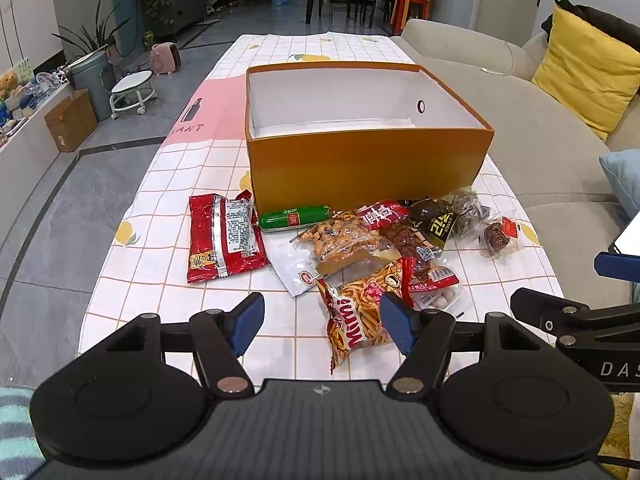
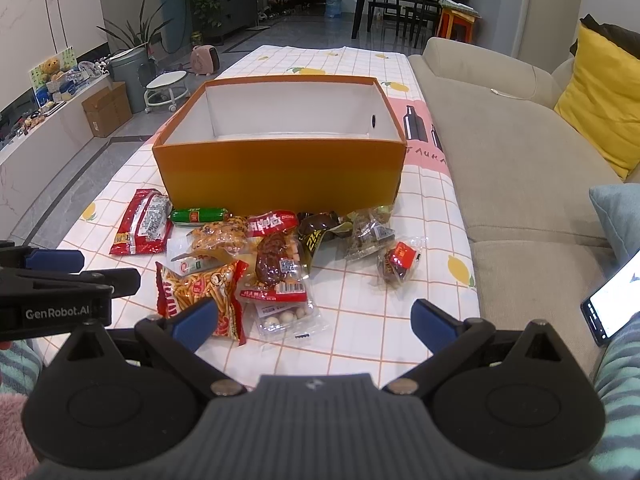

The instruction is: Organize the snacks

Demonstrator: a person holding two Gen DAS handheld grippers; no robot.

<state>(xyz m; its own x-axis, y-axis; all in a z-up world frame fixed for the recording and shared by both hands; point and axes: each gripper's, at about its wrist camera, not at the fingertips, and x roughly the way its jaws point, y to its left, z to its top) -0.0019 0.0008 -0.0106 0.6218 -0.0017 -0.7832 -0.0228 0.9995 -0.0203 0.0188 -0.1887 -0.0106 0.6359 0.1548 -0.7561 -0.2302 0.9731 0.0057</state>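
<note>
An open orange box (image 1: 360, 160) (image 2: 280, 168) with a white, empty inside stands on the checked tablecloth. Several snack packets lie in front of it: a red packet (image 1: 222, 236) (image 2: 142, 226), a green sausage (image 1: 294, 217) (image 2: 198, 215), a Mimi fries bag (image 1: 360, 312) (image 2: 200, 288), a dark packet (image 1: 434, 222) (image 2: 316, 232) and others. My left gripper (image 1: 322, 322) is open and empty above the near table edge, beside the Mimi bag. My right gripper (image 2: 314, 320) is open and empty, just short of the pile.
A beige sofa (image 1: 520, 140) (image 2: 520, 160) with a yellow cushion (image 2: 600, 96) runs along the table's right side. A phone (image 2: 612, 300) lies at the right. The floor drops off at the left, with a bin (image 1: 92, 76) and a stool (image 1: 132, 88).
</note>
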